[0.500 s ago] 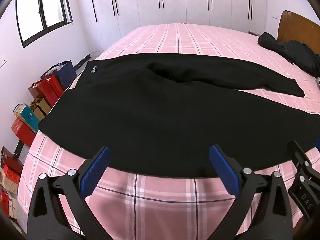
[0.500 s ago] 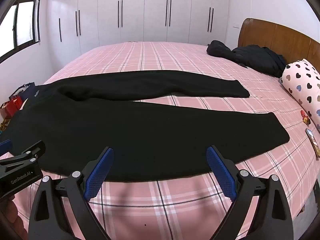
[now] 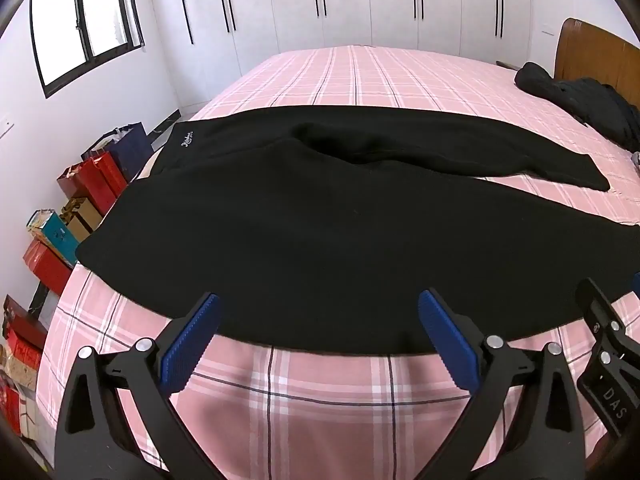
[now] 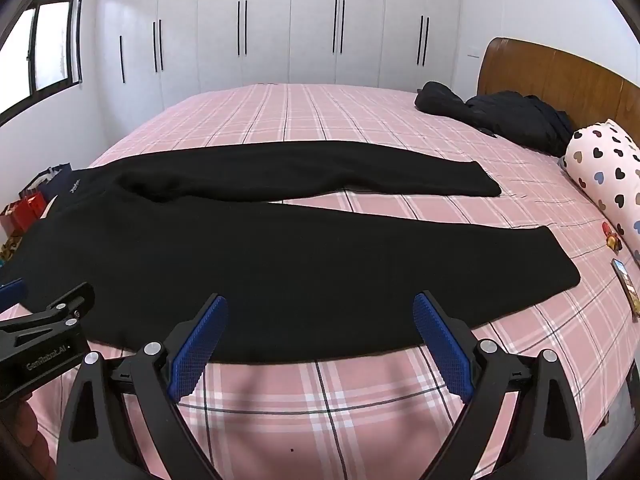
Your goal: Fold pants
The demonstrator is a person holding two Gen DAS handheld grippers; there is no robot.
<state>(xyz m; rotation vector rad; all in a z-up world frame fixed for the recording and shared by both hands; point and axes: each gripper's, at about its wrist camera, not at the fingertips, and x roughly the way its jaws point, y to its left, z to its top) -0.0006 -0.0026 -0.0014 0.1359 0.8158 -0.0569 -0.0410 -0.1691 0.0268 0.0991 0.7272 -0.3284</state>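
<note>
Overhead, both the left tool (image 3: 318,334) and right tool (image 4: 320,336) gape empty above black pants (image 4: 248,264) spread flat.

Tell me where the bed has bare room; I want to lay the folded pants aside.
Free: the pink plaid sheet beyond the black pants toward the wardrobe, and the near strip below them. Crowded: the headboard side, with the dark jacket, heart pillow and phone.

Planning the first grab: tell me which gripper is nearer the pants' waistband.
Left. The left gripper hovers over the near edge of the pants toward the waistband end; the right gripper sits further along the leg, toward the cuff.
</note>
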